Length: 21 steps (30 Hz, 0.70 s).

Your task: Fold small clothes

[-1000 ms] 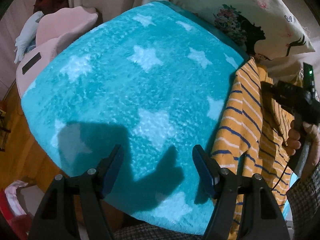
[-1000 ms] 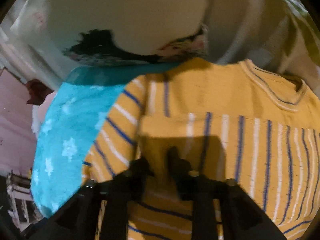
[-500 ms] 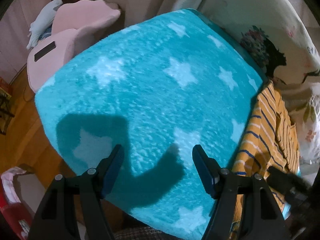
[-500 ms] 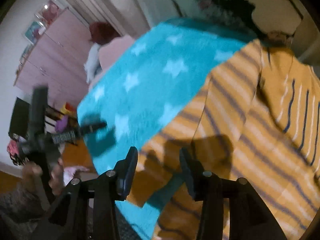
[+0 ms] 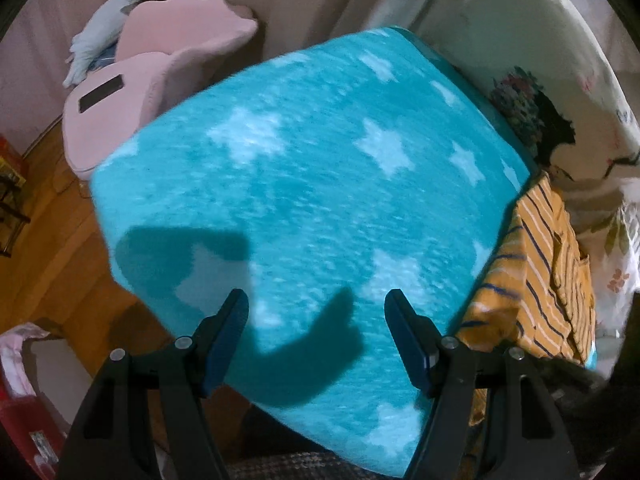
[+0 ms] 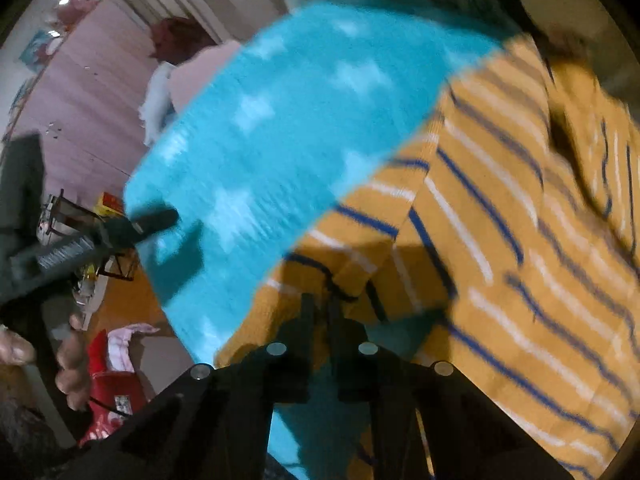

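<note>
A yellow sweater with blue and white stripes [image 6: 500, 216] lies on a turquoise star blanket [image 5: 320, 184]. In the left wrist view the sweater [image 5: 536, 280] lies bunched at the blanket's right edge. My right gripper [image 6: 322, 300] is shut on the sweater's near edge, a fold of yellow knit pinched between the jaws. My left gripper [image 5: 316, 312] is open and empty above the blanket's near part, left of the sweater. The left gripper also shows at the left of the right wrist view [image 6: 156, 220], held in a hand.
A pink chair [image 5: 160, 80] stands behind the blanket at the left. A floral pillow [image 5: 552, 92] lies at the back right. Wooden floor [image 5: 60, 248] and a red and white container [image 5: 24, 380] are at the left below the blanket's edge.
My right gripper has closed onto the sweater's near edge; half a second ago it was open. The left gripper has drifted left, away from the sweater, still open.
</note>
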### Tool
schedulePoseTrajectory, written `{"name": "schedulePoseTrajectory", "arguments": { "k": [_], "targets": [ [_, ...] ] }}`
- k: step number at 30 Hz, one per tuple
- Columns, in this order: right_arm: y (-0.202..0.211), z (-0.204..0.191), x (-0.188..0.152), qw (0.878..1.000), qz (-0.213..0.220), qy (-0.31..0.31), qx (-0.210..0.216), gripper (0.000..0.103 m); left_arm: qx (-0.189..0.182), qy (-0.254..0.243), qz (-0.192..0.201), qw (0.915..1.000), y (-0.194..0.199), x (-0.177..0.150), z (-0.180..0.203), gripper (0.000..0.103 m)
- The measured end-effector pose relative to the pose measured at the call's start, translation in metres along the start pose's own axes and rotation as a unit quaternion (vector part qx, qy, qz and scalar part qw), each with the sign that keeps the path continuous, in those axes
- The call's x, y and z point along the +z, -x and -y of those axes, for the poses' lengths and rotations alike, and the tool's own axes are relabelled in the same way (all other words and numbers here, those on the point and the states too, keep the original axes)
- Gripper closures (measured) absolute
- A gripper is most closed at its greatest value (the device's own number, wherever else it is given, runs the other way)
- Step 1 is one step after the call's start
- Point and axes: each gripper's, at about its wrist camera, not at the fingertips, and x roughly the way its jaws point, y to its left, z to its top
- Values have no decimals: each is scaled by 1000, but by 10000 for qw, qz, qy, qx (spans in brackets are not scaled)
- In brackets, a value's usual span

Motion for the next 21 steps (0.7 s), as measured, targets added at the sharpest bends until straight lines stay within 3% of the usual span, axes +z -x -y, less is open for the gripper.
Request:
{"name": "schedulePoseTrajectory", "arguments": {
  "k": [3,5,9,10,12,13,17,18,21],
  "targets": [
    [7,-22,39,9990,360,253,115,101,39,98,49,9999,3,3,-12,33],
    [13,-26,62,9961,691,310,446,101,49,155,80,9998,5,5,-17,33],
    [23,-14,87,9934,941,-8,648,100,-68,95,88,9999,8,4,-17,33],
    [33,-4,86,9919,1091,-151,636,97,-126,33,99,9999,8,4,-14,33],
    [42,10,83,9915,1190,-313,417,71,-301,-168,82,9994,6,0,-6,29],
    [44,21,79,9915,1198,-427,274,67,-407,-274,41,9988,4,-2,-1,28],
    [50,67,49,9896,1051,-983,-61,67,-758,-841,-375,9929,-17,-15,26,26],
    [52,75,40,9884,1036,-1101,-126,67,-796,-984,-435,9910,-23,-19,33,21],
    [56,100,13,9830,1053,-1458,-360,67,-555,-1500,-267,9868,-28,-26,59,19]
  ]
}}
